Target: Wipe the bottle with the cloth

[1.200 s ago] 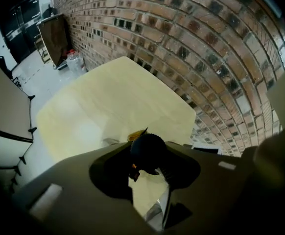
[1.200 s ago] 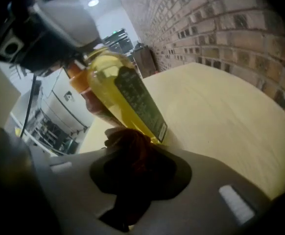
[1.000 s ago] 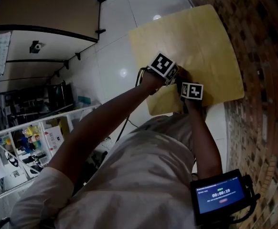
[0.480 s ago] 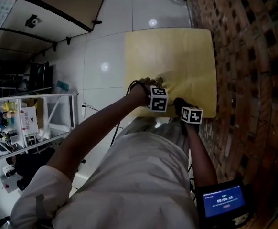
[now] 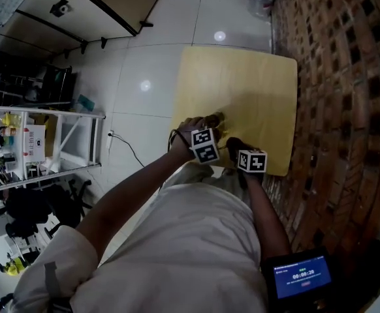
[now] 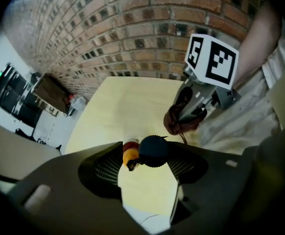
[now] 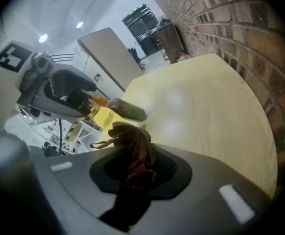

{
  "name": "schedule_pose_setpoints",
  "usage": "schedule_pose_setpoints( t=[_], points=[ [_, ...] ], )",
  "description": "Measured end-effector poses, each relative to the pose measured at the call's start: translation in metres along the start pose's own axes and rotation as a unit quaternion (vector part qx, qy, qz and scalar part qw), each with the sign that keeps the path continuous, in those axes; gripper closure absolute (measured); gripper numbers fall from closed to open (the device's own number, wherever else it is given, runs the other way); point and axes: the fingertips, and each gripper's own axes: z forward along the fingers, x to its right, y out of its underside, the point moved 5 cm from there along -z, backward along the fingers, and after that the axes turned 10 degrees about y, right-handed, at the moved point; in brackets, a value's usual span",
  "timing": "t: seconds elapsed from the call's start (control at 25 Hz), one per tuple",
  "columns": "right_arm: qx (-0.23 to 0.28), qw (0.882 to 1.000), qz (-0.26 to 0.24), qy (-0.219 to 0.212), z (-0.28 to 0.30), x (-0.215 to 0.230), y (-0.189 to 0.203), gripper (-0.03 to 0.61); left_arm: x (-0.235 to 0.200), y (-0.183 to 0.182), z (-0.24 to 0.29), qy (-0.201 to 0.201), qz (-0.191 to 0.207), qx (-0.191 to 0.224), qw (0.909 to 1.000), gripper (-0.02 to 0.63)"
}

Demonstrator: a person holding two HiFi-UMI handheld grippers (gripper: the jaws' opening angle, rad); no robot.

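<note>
At the near edge of the tabletop [image 6: 128,106], your left gripper [image 6: 147,173] has just been opening its jaws; the bottle [image 6: 154,151] sits unsqueezed between them; just beyond, your right gripper [image 7: 137,168] clamps the cloth [image 7: 132,143]; wiping looks paused or finished.

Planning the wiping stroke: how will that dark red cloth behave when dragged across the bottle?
Probably floppy: the cloth hangs bunched and creased from the right tool, keeping no shape. Likely light, since one pinch carries all of it. Its thin loop sticking out sideways might snag.
</note>
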Motion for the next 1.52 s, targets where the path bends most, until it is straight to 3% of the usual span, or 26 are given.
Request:
schedule_pose_setpoints(
  t=[0.08,0.2,0.28,0.48,0.56,0.72,0.84,0.88,0.92,0.96,1.04,1.08,1.12,1.16,1.24,1.36,1.4,1.52],
  points=[
    [-0.002,1.0,-0.01,-0.004,0.0,-0.008,0.003,0.494,-0.002,0.01,-0.009,-0.023,-0.065,0.045,0.9966,0.293],
    [-0.004,1.0,-0.014,-0.005,-0.007,-0.026,0.007,0.494,0.005,0.033,-0.031,-0.026,-0.147,0.106,0.9831,0.287],
    [-0.006,1.0,-0.014,-0.006,-0.009,-0.027,0.008,0.494,0.01,0.043,-0.035,-0.015,-0.167,0.125,0.9778,0.287],
    [-0.008,1.0,-0.001,-0.002,-0.004,-0.014,0.009,0.494,0.022,0.049,-0.037,0.026,-0.174,0.159,0.9715,0.287],
    [-0.007,1.0,0.001,-0.002,-0.005,-0.014,0.009,0.494,0.023,0.05,-0.047,0.045,-0.202,0.188,0.9601,0.287],
    [-0.001,1.0,0.02,0.0,-0.01,-0.01,0.008,0.494,0.002,0.046,-0.075,0.08,-0.265,0.256,0.9259,0.287],
    [0.002,0.999,0.037,0.011,-0.015,-0.002,0.004,0.494,-0.024,0.051,-0.079,0.086,-0.308,0.244,0.9156,0.311],
    [0.004,0.999,0.041,0.013,-0.016,0.0,0.001,0.494,-0.033,0.056,-0.075,0.097,-0.343,0.23,0.9056,0.319],
    [0.006,0.999,0.044,0.014,-0.016,0.001,-0.002,0.494,-0.041,0.06,-0.069,0.119,-0.39,0.219,0.8863,0.318],
    [0.009,0.999,0.048,0.014,-0.016,0.002,-0.005,0.494,-0.046,0.064,-0.061,0.152,-0.449,0.211,0.8548,0.318],
    [0.015,0.998,0.054,0.015,-0.016,0.002,-0.008,0.494,-0.047,0.071,-0.045,0.23,-0.568,0.193,0.7662,0.316],
    [0.018,0.998,0.058,0.014,-0.016,0.001,-0.01,0.494,-0.045,0.072,-0.037,0.26,-0.607,0.178,0.7298,0.318],
    [0.02,0.998,0.061,0.014,-0.016,0.001,-0.011,0.492,-0.041,0.072,-0.029,0.28,-0.626,0.157,0.7104,0.319],
    [0.022,0.998,0.064,0.013,-0.015,0.001,-0.012,0.494,-0.038,0.072,-0.021,0.29,-0.632,0.133,0.7061,0.321],
    [0.027,0.997,0.068,0.01,-0.014,0.001,-0.015,0.494,-0.036,0.069,-0.009,0.293,-0.628,0.09,0.7155,0.339],
    [0.038,0.997,0.071,0.007,-0.013,-0.003,-0.02,0.492,-0.034,0.055,-0.008,0.302,-0.607,0.066,0.7319,0.407],
    [0.043,0.996,0.074,0.006,-0.012,-0.005,-0.021,0.494,-0.033,0.052,-0.008,0.3,-0.594,0.06,0.7442,0.41],
    [0.053,0.995,0.079,0.006,-0.011,-0.002,-0.024,0.492,-0.035,0.057,0.002,0.272,-0.546,0.016,0.7926,0.42]
  ],
)
